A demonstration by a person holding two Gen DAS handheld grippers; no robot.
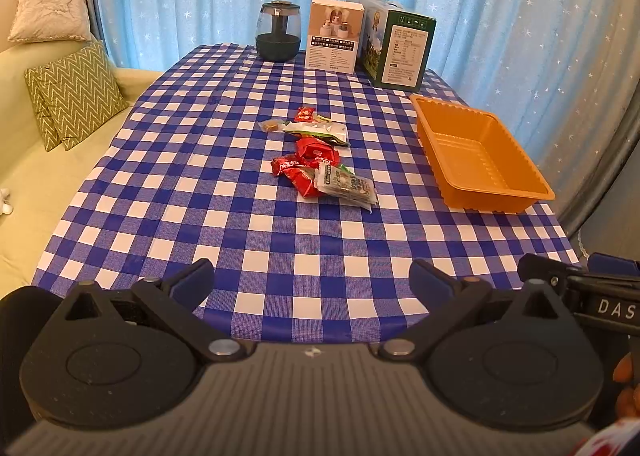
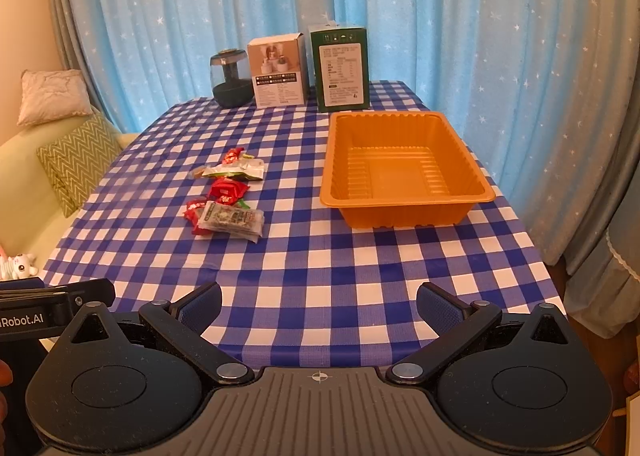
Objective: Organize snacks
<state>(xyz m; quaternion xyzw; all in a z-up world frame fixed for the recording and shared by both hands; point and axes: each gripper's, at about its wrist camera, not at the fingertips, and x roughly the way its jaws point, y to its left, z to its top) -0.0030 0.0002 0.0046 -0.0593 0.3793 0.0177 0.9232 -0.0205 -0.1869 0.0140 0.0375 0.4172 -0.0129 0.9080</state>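
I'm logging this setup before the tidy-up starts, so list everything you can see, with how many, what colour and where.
tray: 1, orange, table's right side, nothing in it
snacks: small pile, mostly red packets, some pale and green, middle of the table, left of the tray
boxes: 2, one pale, one green, far end of the table
jar: 1, clear with dark base, left of the boxes
tablecloth: 1, blue and white check
cushions: at least 2, green zigzag and pale, sofa at left
curtain: blue, white stars, behind the table
left claw: open, over the near edge
right claw: open, over the near edge
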